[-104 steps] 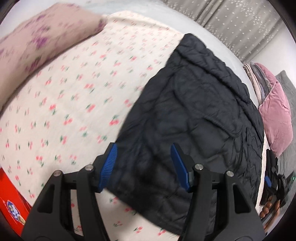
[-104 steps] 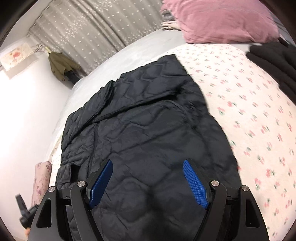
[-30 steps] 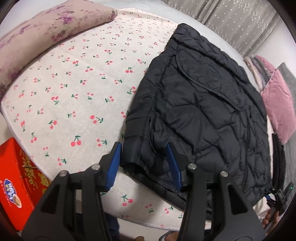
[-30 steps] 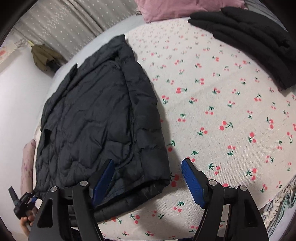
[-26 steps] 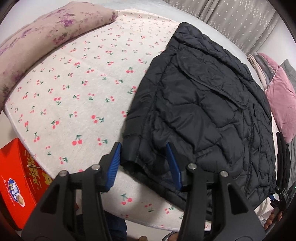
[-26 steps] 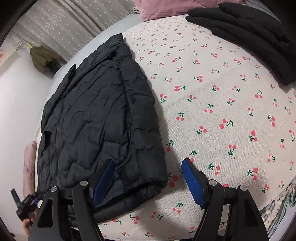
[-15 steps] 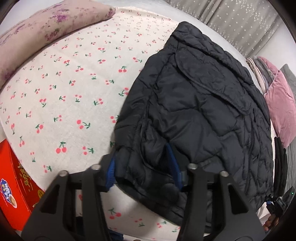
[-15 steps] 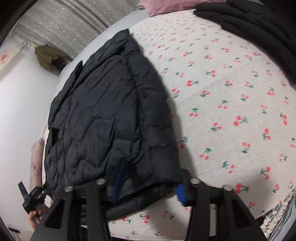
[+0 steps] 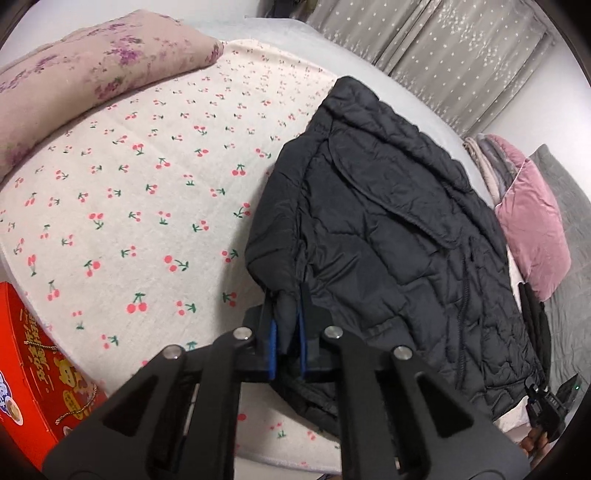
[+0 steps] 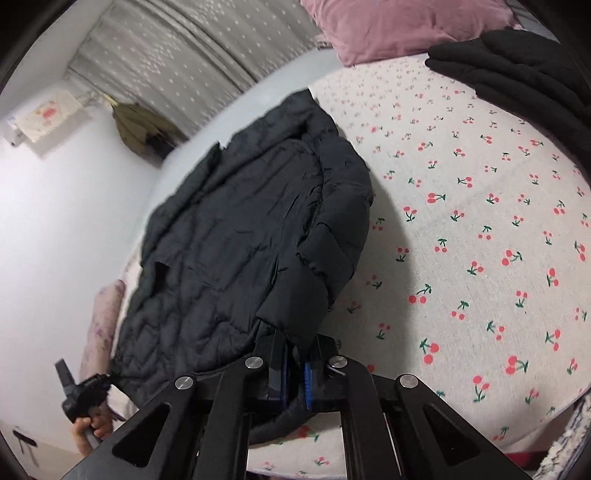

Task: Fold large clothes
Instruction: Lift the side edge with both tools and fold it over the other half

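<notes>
Hem corners of the black puffer jacket (image 9: 399,229) are both pinched now, one in each claw, so the grasp is made and the fold itself is what comes next, as I read it. The left claw (image 9: 285,347) has its blue pads closed tight on the near-left corner of the hem, and the right claw (image 10: 293,380) is likewise clamped on the near-right corner, fabric bunching between its pads. The jacket lies flat along the cherry-print bed cover (image 9: 122,206), collar end far away toward the star-dotted curtains (image 10: 177,48), hem end at the near edge of the bed.

My guess is the two corners should be lifted together and carried away toward the collar, kept level so the padded body doubles over evenly. A pile of dark clothes (image 10: 517,70) sits well apart on the right, by a pink cushion (image 10: 399,26).
</notes>
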{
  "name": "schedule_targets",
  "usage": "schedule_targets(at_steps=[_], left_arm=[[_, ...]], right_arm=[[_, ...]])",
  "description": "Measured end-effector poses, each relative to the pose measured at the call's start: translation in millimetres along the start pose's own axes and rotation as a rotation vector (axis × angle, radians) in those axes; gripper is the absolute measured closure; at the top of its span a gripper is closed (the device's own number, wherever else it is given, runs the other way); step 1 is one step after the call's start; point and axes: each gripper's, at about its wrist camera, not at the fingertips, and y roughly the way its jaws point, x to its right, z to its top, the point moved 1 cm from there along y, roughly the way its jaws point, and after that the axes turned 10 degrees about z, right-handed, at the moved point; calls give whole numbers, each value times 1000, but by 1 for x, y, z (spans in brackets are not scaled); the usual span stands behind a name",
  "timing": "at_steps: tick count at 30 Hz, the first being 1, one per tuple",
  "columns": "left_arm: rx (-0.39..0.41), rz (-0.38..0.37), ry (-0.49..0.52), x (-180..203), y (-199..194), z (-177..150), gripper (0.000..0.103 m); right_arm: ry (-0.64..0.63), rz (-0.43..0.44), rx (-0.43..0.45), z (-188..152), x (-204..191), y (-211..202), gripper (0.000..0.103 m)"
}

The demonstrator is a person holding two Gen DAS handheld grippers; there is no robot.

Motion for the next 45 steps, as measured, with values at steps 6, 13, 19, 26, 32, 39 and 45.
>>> schedule_targets(at_steps=[6, 13, 19, 26, 32, 39, 45], left_arm=[[62, -44, 13, -8, -45, -14, 93], [105, -163, -36, -31, -110, -25, 94], [169, -236, -41, -26, -154, -28, 94], [193, -231, -87, -15, -149, -7, 94], [204, -232, -131, 25, -128, 55, 93], [82, -256, -228, 57, -19, 140, 45], [-27, -177, -300, 42, 38, 162, 41]], right_arm=[[28, 152, 84, -20, 2, -44, 99], [11, 283, 180, -29, -15, -108, 100], [-70, 338, 251, -22, -47, -149, 100], [-91, 340, 276, 12, -60, -130, 100], [-69, 353, 305, 69, -68, -100, 100], [6, 172, 353, 159, -52, -19, 79], [183, 43, 322, 197, 15, 30, 70]])
